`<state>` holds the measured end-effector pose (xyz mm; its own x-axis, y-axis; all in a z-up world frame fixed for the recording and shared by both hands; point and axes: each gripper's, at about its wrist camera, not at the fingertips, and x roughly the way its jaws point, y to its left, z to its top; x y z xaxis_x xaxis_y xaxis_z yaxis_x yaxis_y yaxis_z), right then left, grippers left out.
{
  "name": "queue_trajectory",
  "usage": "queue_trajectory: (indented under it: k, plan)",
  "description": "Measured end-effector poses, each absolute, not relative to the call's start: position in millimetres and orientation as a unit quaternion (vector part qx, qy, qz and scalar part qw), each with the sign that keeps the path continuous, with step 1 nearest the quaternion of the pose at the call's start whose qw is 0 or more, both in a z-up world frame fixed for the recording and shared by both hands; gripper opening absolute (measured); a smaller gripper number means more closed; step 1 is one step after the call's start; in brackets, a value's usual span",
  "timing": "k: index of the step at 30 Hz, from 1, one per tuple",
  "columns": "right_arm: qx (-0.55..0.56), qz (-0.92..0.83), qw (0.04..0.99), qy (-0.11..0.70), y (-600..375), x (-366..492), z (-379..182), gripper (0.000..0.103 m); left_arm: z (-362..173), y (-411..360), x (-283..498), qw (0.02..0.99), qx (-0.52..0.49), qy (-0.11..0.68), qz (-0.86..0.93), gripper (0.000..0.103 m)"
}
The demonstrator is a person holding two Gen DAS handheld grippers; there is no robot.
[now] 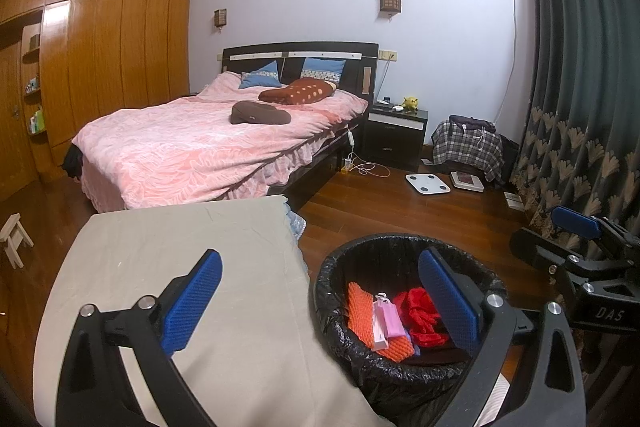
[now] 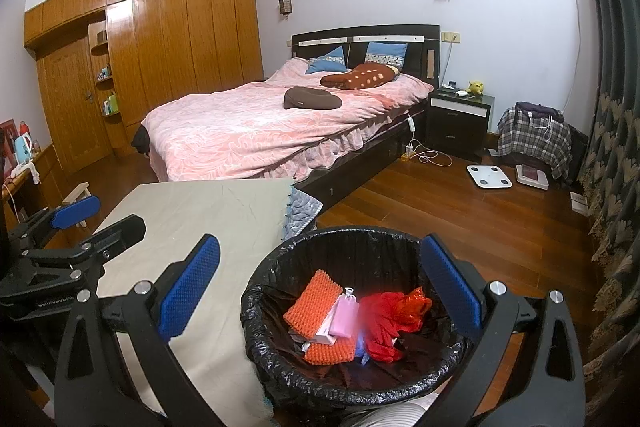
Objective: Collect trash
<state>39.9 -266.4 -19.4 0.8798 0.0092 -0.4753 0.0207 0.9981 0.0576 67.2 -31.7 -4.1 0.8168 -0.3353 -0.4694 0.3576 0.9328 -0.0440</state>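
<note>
A round bin with a black liner point(image 1: 332, 311) point(image 2: 256, 311) stands on the floor beside the cloth-covered table point(image 1: 160, 251) point(image 2: 208, 211). Inside lie an orange ribbed foam piece point(image 1: 362, 311) point(image 2: 312, 295), a pink packet point(image 1: 388, 319) point(image 2: 346, 315) and crumpled red plastic point(image 1: 420, 311) point(image 2: 390, 319). My left gripper point(image 1: 320, 303) is open over the table edge and the bin, holding nothing. My right gripper point(image 2: 322, 291) is open above the bin, also holding nothing. The right gripper point(image 1: 576, 227) shows at the right of the left wrist view; the left gripper point(image 2: 76, 213) shows at the left of the right wrist view.
A bed with a pink cover point(image 1: 208, 143) point(image 2: 280, 131) fills the middle of the room. A dark nightstand point(image 1: 396, 131), a white scale point(image 1: 428, 183) point(image 2: 489, 176) on the wooden floor, a plaid-draped pile point(image 1: 468, 143), curtains point(image 1: 580, 67) and a wooden wardrobe point(image 2: 160, 47) surround it.
</note>
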Motion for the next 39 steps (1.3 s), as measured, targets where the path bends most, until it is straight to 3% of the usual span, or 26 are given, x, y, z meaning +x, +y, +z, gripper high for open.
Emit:
queue_trajectory:
  k: [39]
  plan:
    - [0.032, -0.002, 0.969, 0.247, -266.1, 39.3, -17.0, 0.098, -3.0, -29.0, 67.7, 0.952, 0.025, 0.244, -0.181, 0.097]
